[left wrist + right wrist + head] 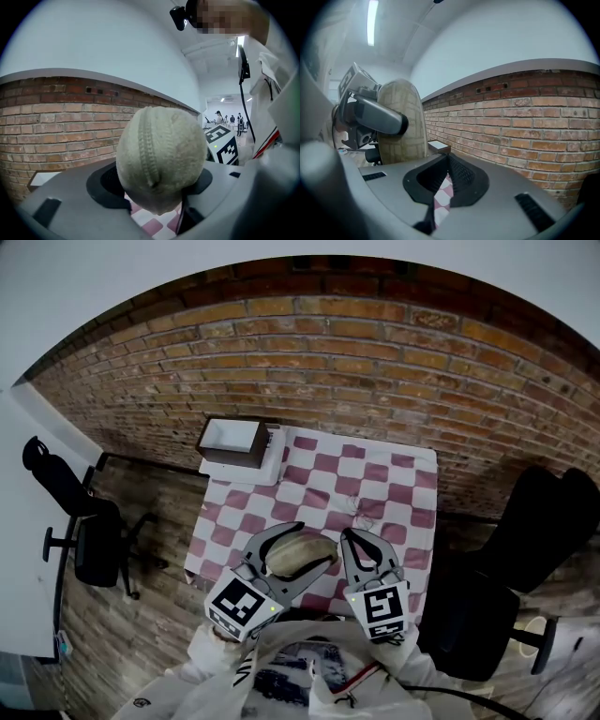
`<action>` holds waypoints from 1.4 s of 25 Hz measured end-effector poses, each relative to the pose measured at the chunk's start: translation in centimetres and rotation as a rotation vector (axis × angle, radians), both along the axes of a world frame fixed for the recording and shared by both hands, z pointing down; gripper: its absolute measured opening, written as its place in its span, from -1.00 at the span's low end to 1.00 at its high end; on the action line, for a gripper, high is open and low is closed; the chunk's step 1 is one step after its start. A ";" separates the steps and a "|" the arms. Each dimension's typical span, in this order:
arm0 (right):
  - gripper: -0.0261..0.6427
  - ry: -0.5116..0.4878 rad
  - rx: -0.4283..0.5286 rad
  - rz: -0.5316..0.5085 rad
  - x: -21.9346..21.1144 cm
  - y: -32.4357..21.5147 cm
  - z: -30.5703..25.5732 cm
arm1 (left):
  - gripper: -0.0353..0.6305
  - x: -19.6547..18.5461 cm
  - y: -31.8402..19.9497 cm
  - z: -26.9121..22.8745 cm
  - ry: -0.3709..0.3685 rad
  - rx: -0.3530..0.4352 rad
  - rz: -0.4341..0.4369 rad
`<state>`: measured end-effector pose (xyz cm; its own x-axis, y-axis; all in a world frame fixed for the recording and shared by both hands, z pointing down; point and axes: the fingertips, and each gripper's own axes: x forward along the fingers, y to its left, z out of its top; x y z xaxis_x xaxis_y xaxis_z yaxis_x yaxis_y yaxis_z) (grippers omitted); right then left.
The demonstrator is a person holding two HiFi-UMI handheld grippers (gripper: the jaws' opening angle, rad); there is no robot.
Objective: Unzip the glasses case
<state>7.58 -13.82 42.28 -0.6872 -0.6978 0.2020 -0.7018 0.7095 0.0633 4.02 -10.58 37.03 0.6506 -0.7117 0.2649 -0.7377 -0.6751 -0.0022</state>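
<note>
2 grippers hang side by side above the near edge of a table [417, 486] spread with a pink-and-white checked cloth [375, 474], which stands against a brick wall [375, 352].

The left gripper [319, 542] holds the glasses case [295, 554], a beige, rounded case with a woven surface. Its jaws stand wide and press on the case from both sides, 1 black pad on each flank. The case is lifted clear of the cloth. In the left gripper view its end bulges toward the camera, with a ribbed line running from 12 o'clock down toward 6 o'clock over that end. Whether the zip is open along that line I cannot tell.

The right gripper [361, 536] sits at 3 o'clock of the case in the head view, just beside it but apart from it. Its jaws are closed together with nothing between them; only a sliver of checked cloth shows past the tips in the right gripper view. From that view the case stands at 10 o'clock, with 1 grey jaw of the left gripper lying across its side.

A brown box [232, 442] with a white inside rests on the far corner of the table, at 11 o'clock of the case. 1 black office chair [84, 521] stands on the wooden floor at 9 o'clock of the table, and another chair [525, 549] at 3 o'clock.
</note>
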 end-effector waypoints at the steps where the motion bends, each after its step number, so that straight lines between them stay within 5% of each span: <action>1: -0.88 -0.005 0.008 0.003 0.1 -0.2 0.0 | 0.00 0.1 -0.2 0.2 0.009 -0.013 0.000; 35: -0.88 0.003 0.064 0.002 0.2 -1.0 -0.8 | 0.00 1.7 -1.2 5.4 -0.128 -0.100 0.059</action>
<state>7.78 -14.82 41.46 -0.6850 -0.7109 0.1593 -0.7031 0.7024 0.1107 5.69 -11.82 42.43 0.6468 -0.6391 0.4162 -0.6947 -0.7189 -0.0243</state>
